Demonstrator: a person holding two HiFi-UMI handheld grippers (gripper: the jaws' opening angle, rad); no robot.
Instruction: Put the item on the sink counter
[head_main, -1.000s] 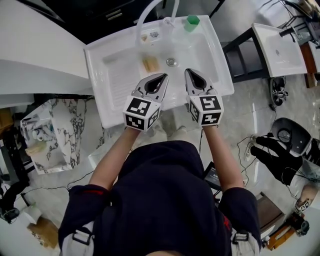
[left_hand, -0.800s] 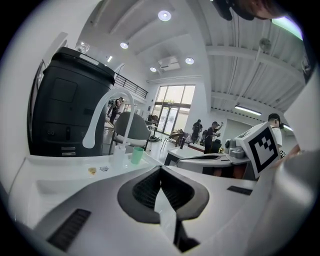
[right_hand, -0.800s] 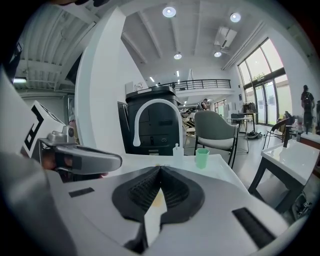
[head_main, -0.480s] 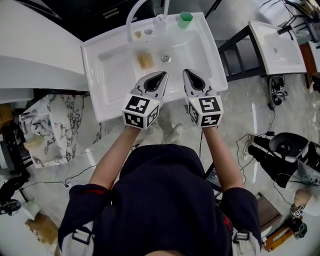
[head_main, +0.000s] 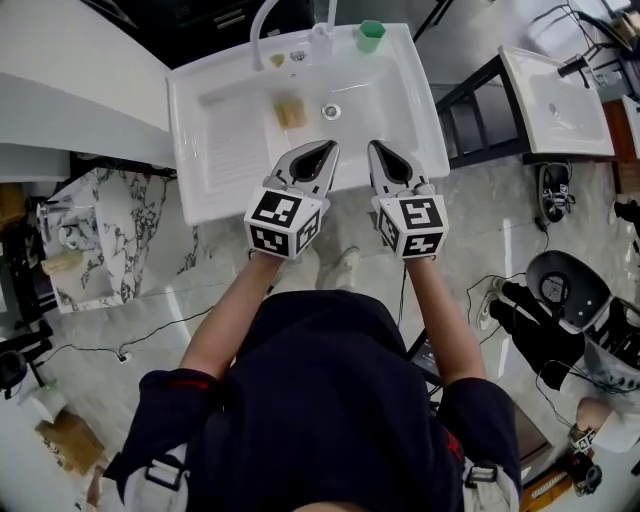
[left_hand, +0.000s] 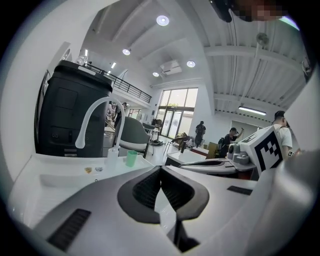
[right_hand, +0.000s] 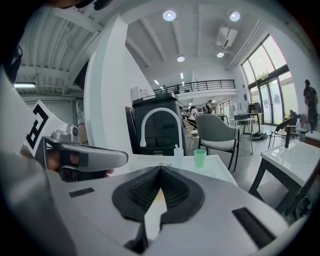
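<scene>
The left claw (head_main: 328, 150) and the right claw (head_main: 377, 149) are both clenched tight, with nothing in them. They hang side by side over the near edge of the white sink (head_main: 228, 150). The little tan block (head_main: 290, 112) lies in the bowl at 11 o'clock from the claws, near the drain (head_main: 331, 111). A green cup (head_main: 371, 35) stands on the sink's rim at 1 o'clock.

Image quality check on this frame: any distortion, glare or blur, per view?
Head view: sharp, evenly lit, white sink bright but detail kept. Left gripper view: strong fisheye, dark corners, ceiling light flares slightly. Right gripper view: same fisheye bending, windows bright, no motion blur.
</scene>
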